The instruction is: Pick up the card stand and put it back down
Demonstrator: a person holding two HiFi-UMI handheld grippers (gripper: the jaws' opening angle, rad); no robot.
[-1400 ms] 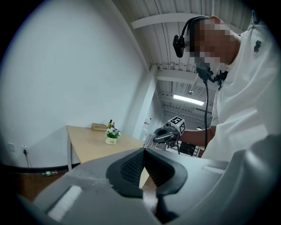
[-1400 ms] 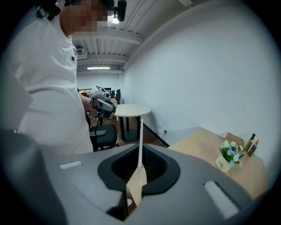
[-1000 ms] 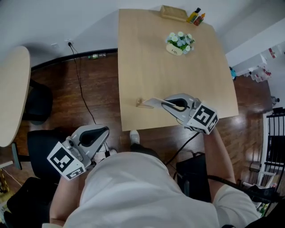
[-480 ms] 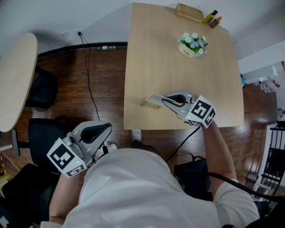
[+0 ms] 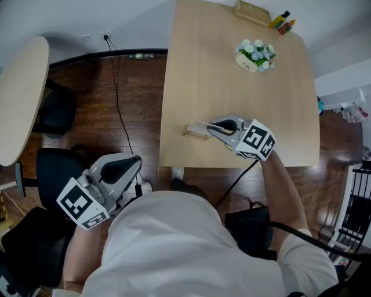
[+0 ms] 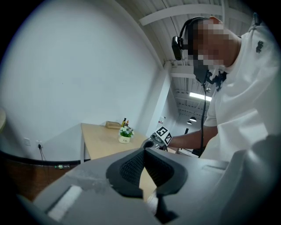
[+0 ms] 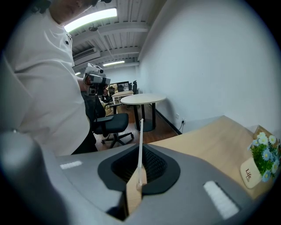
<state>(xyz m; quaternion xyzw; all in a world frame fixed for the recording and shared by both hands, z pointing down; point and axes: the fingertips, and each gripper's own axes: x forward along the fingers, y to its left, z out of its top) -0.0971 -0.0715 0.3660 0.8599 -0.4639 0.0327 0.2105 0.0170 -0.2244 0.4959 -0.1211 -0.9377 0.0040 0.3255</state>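
The card stand [image 5: 197,130] is a thin pale card in a small wooden base, near the front left corner of the light wooden table [image 5: 191,69]. My right gripper [image 5: 217,129] is shut on it. In the right gripper view the card [image 7: 140,140] runs edge-on between the pads, with the wooden base [image 7: 133,195] close to the camera. Whether the base touches the table I cannot tell. My left gripper [image 5: 124,168] hangs over the dark floor left of the table, shut with nothing in it [image 6: 144,169].
A pot of flowers [image 5: 255,55], a wooden box [image 5: 252,11] and small bottles [image 5: 283,22] stand at the table's far side. A round table [image 5: 20,98] and black chairs [image 5: 58,110] are at the left. A cable [image 5: 119,98] crosses the floor.
The head view has shifted a little. My right gripper stays shut on the card stand at about the same spot on the table. The left gripper has barely moved.
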